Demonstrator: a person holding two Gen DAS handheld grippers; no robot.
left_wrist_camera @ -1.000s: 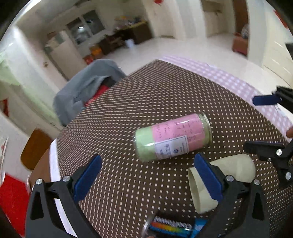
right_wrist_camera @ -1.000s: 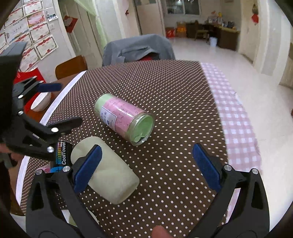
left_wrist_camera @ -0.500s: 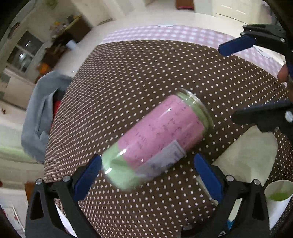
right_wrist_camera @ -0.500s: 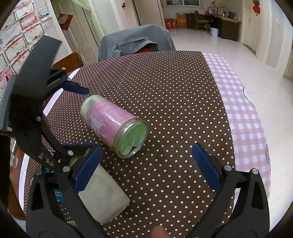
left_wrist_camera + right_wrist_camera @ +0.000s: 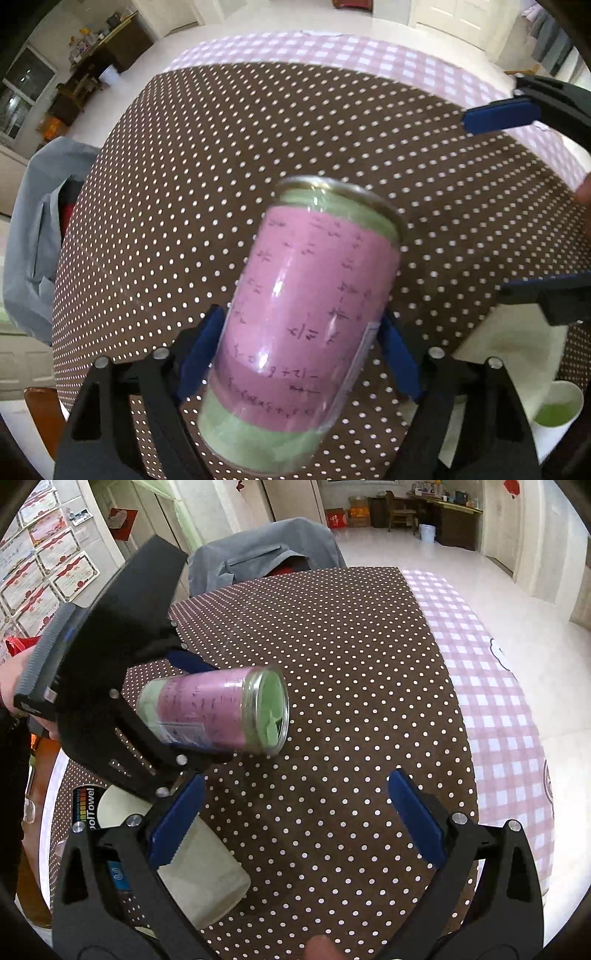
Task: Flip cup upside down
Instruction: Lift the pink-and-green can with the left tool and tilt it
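The cup point(image 5: 306, 317) is a glass tumbler lined with pink and green paper. My left gripper point(image 5: 295, 350) is shut on its lower body and holds it lifted off the brown dotted tablecloth point(image 5: 221, 155), mouth pointing away. In the right wrist view the cup point(image 5: 218, 710) lies roughly level in the air, its open mouth facing right, with the left gripper's body behind it. My right gripper point(image 5: 295, 823) is open and empty, below and in front of the cup.
A pale cream cup point(image 5: 207, 875) lies on its side at the table's near left, next to a towel pack point(image 5: 86, 805). A small cup of green liquid point(image 5: 557, 406) stands at the right. A chair with a grey jacket point(image 5: 266, 554) is behind the table.
My left gripper has closed on the cup and lifted it off the table. The right gripper has stayed open and moved little.
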